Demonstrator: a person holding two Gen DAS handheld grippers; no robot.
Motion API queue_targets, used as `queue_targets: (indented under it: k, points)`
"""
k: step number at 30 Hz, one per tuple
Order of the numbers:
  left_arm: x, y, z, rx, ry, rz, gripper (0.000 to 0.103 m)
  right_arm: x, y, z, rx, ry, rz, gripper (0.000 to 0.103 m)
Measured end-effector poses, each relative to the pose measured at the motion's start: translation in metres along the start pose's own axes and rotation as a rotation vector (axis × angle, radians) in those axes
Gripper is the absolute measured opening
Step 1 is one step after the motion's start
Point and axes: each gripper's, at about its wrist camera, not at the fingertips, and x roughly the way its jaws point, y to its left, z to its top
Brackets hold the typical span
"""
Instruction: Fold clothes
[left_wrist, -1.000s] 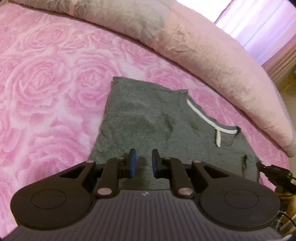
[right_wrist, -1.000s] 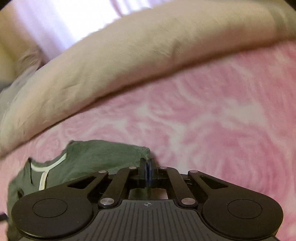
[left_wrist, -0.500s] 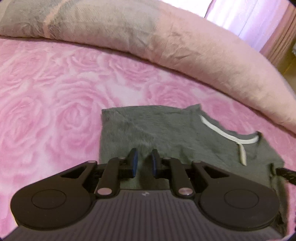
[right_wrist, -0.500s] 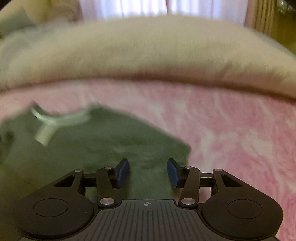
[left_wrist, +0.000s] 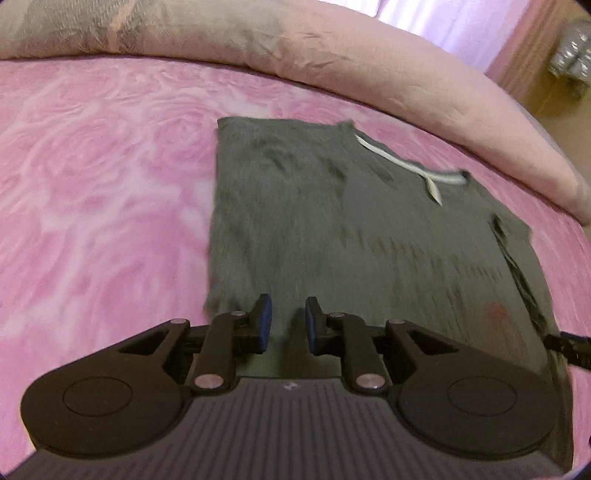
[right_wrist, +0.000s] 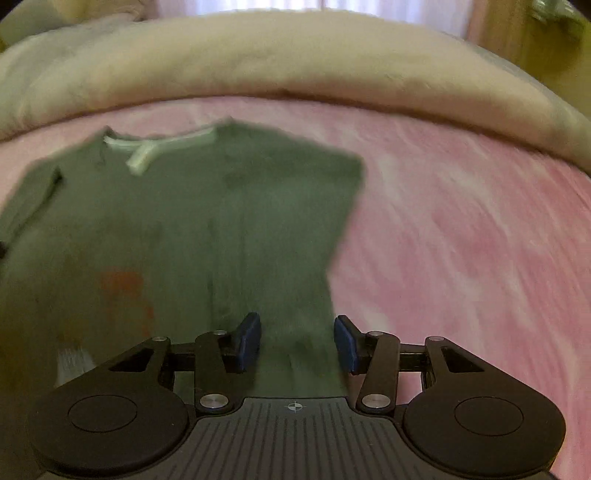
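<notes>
Both claws hang empty over the grey shirt lying flat on the pink bedspread: left gripper narrow, opening; right gripper wide; a shallow pinch could pull folded layers askew

A: Left cam?
B: Looks down-fwd, low over shirt's left edge on the bed.
A: Right cam?
B: Same tilt, near shirt's right edge. Both share shirt, bed, long pillow behind.
</notes>
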Motion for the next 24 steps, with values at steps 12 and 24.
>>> queue_targets:
  k: [12, 24]
  points:
    - [-0.08, 0.009, -0.101, 0.051, 0.14, -0.021, 0.017, -0.079, 0.032, -0.09, 0.154, 0.151, -0.053, 0.047]
    - [-0.159, 0.007, -0.177, -0.056, 0.359, 0.177, 0.021, -0.135, 0.03, -0.159, 0.101, 0.453, 0.012, 0.047]
